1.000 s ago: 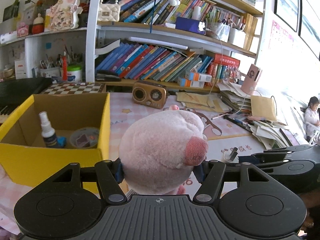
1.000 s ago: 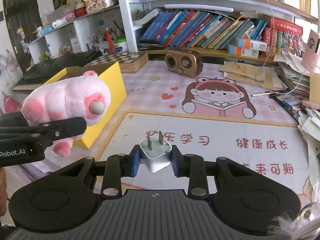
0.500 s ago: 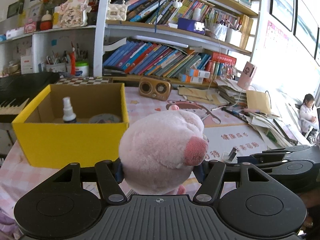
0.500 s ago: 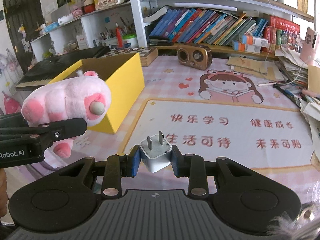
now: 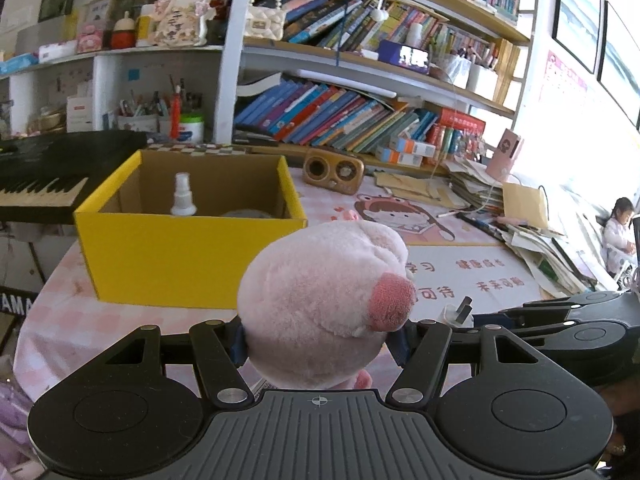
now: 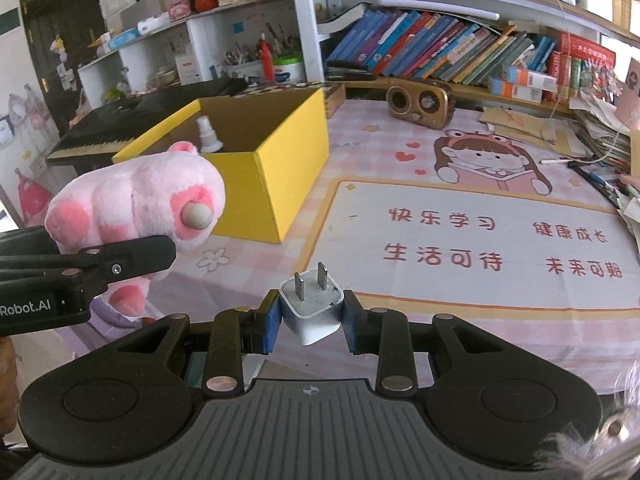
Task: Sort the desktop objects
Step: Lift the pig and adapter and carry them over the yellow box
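Pulling both loads back from the yellow box (image 5: 188, 256), nothing dropped yet.
Vs 1 s ago the box sat close under the left cam w/ its inside in plain view; now it's farther off, front wall showing, and both cams sit back near the worktop (image 6: 460, 168) edge. Left claw (image 5: 320, 336) clamped on the pink plush toy (image 5: 320, 304), held in the air short of the box, to its right. Right claw (image 6: 311, 320) pinched on the white charger plug (image 6: 311, 308), prongs up, over the printed mat (image 6: 480, 240). Grips look unchanged btw frames. Box already holds a spray bottle (image 5: 183, 196) + a round item, too hidden to ID. Judgement: carry phase, sort not advanced; both items probably need bringing fwd over the box opening before release.
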Tool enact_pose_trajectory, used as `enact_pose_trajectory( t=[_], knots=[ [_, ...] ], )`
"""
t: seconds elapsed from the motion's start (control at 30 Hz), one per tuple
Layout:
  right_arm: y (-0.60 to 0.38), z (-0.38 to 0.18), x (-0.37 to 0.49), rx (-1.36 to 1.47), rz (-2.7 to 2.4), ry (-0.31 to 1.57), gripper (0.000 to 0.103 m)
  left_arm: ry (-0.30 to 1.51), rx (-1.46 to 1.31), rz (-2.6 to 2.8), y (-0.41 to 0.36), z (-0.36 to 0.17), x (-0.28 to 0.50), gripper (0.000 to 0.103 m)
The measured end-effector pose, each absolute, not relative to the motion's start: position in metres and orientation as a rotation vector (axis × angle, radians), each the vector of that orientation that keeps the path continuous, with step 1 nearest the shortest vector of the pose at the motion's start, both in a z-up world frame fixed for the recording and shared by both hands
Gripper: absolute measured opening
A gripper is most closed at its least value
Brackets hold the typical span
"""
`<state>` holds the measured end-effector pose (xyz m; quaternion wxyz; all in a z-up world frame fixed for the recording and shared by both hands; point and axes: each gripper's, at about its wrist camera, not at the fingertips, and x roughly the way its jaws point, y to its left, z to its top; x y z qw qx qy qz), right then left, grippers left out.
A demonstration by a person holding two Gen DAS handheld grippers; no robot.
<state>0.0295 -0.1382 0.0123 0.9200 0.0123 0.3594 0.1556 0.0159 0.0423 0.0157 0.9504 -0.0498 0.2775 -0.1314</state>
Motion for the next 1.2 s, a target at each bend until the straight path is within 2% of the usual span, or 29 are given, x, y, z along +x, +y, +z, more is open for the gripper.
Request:
enact_pose_trajectory(
  t=[0.77,1.2],
  knots=[
    [-0.082,0.016,0.041,-0.049,0.452,0.732,0.029,0.543,-0.156,-0.136,0.092,0.019,0.001,0.065],
    [-0.064,0.020,0.072,-0.080,0.531,0.713,0.029,0.512,-0.173,-0.048,0.106,0.027,0.020,0.065]
  ],
)
